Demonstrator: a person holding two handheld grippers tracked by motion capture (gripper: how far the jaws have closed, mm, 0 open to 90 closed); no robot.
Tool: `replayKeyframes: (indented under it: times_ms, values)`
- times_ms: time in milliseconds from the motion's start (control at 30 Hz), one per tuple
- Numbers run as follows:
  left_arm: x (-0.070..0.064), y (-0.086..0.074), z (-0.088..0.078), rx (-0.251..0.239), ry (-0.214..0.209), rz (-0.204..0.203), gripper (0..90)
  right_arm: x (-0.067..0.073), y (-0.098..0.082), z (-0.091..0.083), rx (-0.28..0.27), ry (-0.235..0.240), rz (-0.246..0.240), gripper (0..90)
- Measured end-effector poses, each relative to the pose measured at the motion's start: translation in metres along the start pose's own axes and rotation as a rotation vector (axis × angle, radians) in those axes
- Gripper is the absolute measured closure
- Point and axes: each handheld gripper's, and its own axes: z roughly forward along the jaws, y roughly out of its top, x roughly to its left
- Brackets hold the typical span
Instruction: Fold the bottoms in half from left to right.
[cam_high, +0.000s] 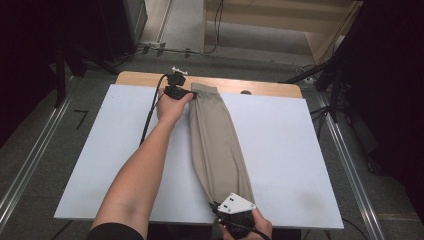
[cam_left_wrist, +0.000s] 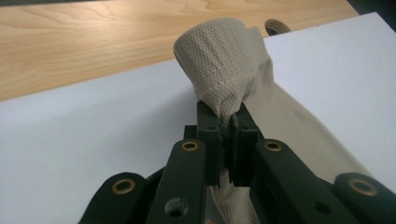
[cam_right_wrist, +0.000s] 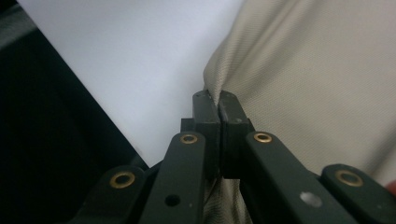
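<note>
**Both grippers had the beige cloth by its two ends**

The left gripper (cam_left_wrist: 227, 122) was closed tightly on the far end of the beige cloth (cam_high: 218, 140), and a bunched fold of the fabric stood up above its jaws. The right gripper (cam_right_wrist: 216, 103) was closed as well, pinching the edge of the same cloth at the near end. In the high view, the left gripper (cam_high: 188, 93) was at the far side of the white board (cam_high: 290, 150) and the right gripper (cam_high: 220, 206) at the near edge. The cloth lay long and narrow between them, down the middle of the board, which rested on a wooden table (cam_high: 260, 88). I judge that the grasping was done. The lifting, and then the folding or spreading of the cloth, was probably not yet done.
</note>
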Motion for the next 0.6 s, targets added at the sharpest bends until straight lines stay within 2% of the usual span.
replayKeyframes:
  times_ms: [200,267,333,433,500,533,567,600]
  values:
    - [0.011,0.009,-0.015,0.027,0.039,0.021,86.3,0.027,0.026,0.016,-0.042,0.04,-0.032,86.5]
    - [0.015,0.01,-0.016,0.038,0.039,0.015,85.9,0.037,0.034,0.023,-0.049,0.029,-0.037,86.5]
    - [0.018,0.01,-0.016,0.048,0.05,0.021,85.8,0.044,0.039,0.03,-0.056,0.053,-0.033,86.4]
    - [0.024,0.009,-0.016,0.057,0.05,0.011,85.8,0.052,0.046,0.036,-0.072,0.065,-0.038,86.3]
    - [0.025,0.006,-0.017,0.024,0.047,0.016,81.4,0.053,0.049,0.04,-0.091,0.095,-0.026,84.0]
    - [0.024,0.005,-0.018,0.003,0.054,0.011,68.0,0.052,0.049,0.041,-0.092,0.119,-0.011,69.0]
    - [0.024,0.003,-0.022,-0.023,0.051,-0.012,56.8,0.051,0.049,0.041,-0.092,0.129,0.007,54.2]
    - [0.024,0.002,-0.026,-0.048,0.04,-0.023,39.1,0.048,0.047,0.038,-0.094,0.121,0.023,39.9]
